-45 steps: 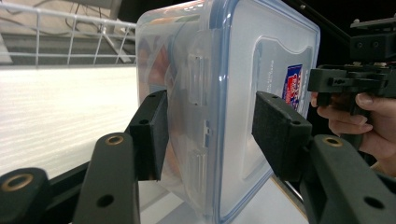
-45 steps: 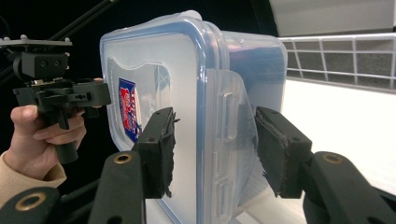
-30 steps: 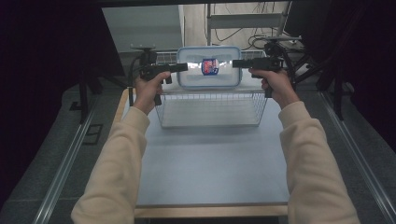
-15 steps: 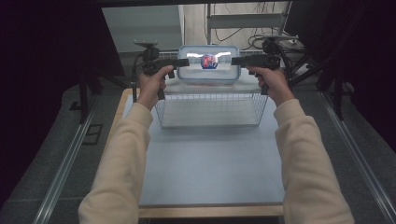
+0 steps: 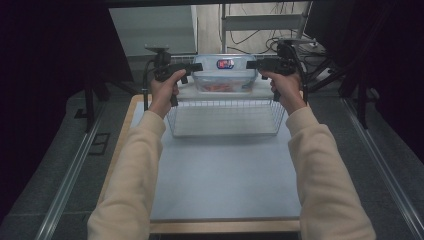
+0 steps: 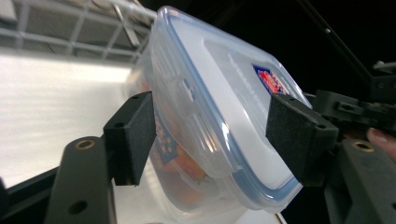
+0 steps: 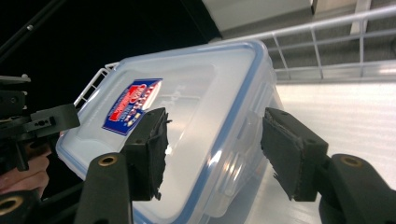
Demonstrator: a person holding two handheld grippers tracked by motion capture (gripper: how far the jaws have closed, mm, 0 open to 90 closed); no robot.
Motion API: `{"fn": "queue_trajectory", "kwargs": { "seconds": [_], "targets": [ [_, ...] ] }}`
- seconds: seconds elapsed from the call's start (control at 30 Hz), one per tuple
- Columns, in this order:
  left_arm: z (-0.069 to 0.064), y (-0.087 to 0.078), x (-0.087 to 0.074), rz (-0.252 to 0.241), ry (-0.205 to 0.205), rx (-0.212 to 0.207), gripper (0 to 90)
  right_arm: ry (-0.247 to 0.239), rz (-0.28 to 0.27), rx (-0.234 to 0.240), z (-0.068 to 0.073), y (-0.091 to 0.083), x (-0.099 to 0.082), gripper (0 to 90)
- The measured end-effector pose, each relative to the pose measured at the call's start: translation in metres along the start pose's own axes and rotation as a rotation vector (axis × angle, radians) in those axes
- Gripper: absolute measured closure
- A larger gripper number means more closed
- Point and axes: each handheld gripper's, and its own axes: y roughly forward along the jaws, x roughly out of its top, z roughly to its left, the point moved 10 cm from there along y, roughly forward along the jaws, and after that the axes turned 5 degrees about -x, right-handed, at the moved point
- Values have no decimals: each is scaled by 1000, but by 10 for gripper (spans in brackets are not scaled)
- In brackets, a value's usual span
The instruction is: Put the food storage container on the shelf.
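Observation:
A clear plastic food box [image 5: 224, 76] with a blue-rimmed lid and a red-and-blue sticker stands level at the table's far end, just behind a wire basket [image 5: 226, 119]. Orange contents show through its wall. My left gripper [image 5: 197, 66] is at its left end and my right gripper [image 5: 252, 64] at its right end, both pointing inward. In the left gripper view the box [image 6: 210, 116] lies between the jaws of that gripper [image 6: 215, 135]. In the right gripper view the box [image 7: 196, 116] also lies between the jaws of the gripper [image 7: 217, 149], one pad standing off its side. Both pairs of jaws have just been opening.
The empty wire basket takes up the far half of the pale table top [image 5: 225, 175]. A wooden edge [image 5: 225, 226] runs along the near side. Black stands, cables and a white shelf frame [image 5: 260, 25] crowd the space behind the table.
The box, earlier held up with its lid tilted toward the camera, has come down and now sits level. Both hands have sunk slightly with it.

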Motion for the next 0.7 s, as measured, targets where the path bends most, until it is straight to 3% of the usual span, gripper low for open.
{"fn": "queue_trajectory", "kwargs": {
  "seconds": [0.07, 0.1, 0.23, 0.4, 0.43, 0.47, 0.5, 0.63, 0.7],
  "targets": [
    [-2, -2, 1, -9, 5, -2, 315, -13, -23, 6, 1, -4, 1, 399],
    [-8, -7, 4, -25, 29, -12, 309, -29, -37, 13, 3, -8, 2, 395],
    [-19, -21, 2, -39, 120, 18, 300, -85, -53, 37, 5, -22, -1, 380],
    [-32, -39, -9, -57, 161, 7, 295, -125, -49, 85, 5, -43, -19, 359],
    [-38, -48, -20, -44, 185, 0, 290, -139, -49, 92, 5, -47, -25, 354],
    [-38, -48, -20, -44, 185, 0, 283, -139, -49, 92, 5, -47, -25, 354],
    [-45, -56, -33, -34, 201, -11, 281, -174, -40, 102, 5, -57, -40, 344],
    [-57, -68, -66, -5, 280, 2, 279, -250, -28, 109, 4, -72, -68, 321],
    [-61, -72, -86, 15, 301, 5, 272, -273, -32, 126, 4, -80, -83, 314]
  ]
}}
